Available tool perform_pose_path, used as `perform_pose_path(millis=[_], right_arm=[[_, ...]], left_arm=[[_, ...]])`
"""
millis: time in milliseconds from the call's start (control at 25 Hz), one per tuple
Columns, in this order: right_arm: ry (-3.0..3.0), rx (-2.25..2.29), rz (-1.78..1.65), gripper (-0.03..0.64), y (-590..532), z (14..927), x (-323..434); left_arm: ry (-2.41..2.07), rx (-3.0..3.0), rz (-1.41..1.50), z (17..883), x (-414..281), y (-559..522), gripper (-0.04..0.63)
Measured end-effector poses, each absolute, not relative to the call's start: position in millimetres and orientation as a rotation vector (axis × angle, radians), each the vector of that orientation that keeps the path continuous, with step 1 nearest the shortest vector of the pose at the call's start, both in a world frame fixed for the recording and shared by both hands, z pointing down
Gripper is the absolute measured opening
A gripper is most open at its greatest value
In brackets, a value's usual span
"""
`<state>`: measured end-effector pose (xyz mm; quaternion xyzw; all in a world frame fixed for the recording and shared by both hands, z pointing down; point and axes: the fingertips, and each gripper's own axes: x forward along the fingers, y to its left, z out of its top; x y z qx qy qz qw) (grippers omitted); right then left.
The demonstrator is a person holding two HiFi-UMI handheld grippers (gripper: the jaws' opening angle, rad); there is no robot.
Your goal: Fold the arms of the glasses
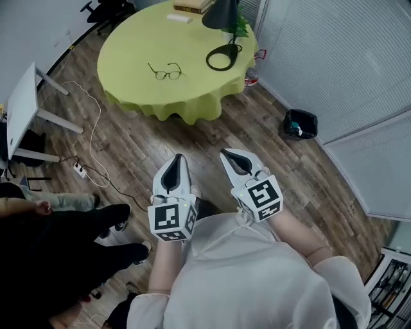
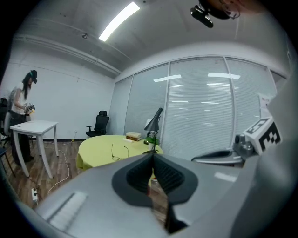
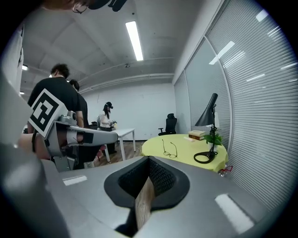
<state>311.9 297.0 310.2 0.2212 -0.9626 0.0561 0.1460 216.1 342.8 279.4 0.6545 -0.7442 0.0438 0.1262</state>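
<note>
- Glasses [image 1: 166, 72] lie on the yellow-green cloth of the round table [image 1: 135, 45], near its front edge, with both arms spread open and nothing touching them.
- Further back on that table I see a black lamp [image 1: 225, 16] whose ring-shaped base [image 1: 221, 59] rests on the cloth to the right of the glasses, well apart from them.
- A small green plant [image 1: 242, 27] stands just beside the lamp, and a stack of books [image 1: 192, 5] sits at the far edge with a flat white object [image 1: 180, 18] near it.
- My left gripper [image 1: 178, 157] hangs over the wooden floor [image 1: 270, 154], well short of the table and pointing toward it. Its jaws are pressed together at the tips with nothing between them.
- My right gripper [image 1: 225, 153] is just beside the left one at the same level, also aimed at the table. Its jaws are closed on themselves and carry nothing.
- On the floor to the right stands a black bin [image 1: 300, 123], close to the wall of blinds.
- To the left are a white table [image 1: 22, 103] and a white cable [image 1: 95, 128] that runs to a power strip.
- A person [image 1: 64, 231] in dark trousers stands at my lower left.
</note>
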Motion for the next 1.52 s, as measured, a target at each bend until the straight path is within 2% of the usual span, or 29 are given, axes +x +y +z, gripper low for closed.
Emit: perform_pose_path(millis=[280, 480, 720, 1160, 1520], right_arm=[[-2.763, 0.692, 0.200, -0.002, 266, 306, 179], [-2.754, 0.698, 0.199, -0.002, 244, 307, 120], [-2.724, 0.717, 0.233, -0.002, 193, 325, 80], [-2.703, 0.641, 0.275, -0.002, 43, 346, 2], [-2.653, 0.662, 0.312, -0.002, -42, 362, -29]], left_arm=[[-2.130, 1.931, 0.135, 275, 83, 312, 0.006], [-2.123, 1.850, 0.116, 291, 10, 301, 0.006], [-2.111, 1.794, 0.129, 313, -37, 262, 0.006], [-2.091, 1.836, 0.209, 315, -100, 97, 0.006], [-2.027, 1.858, 0.236, 337, -140, 4, 0.006]])
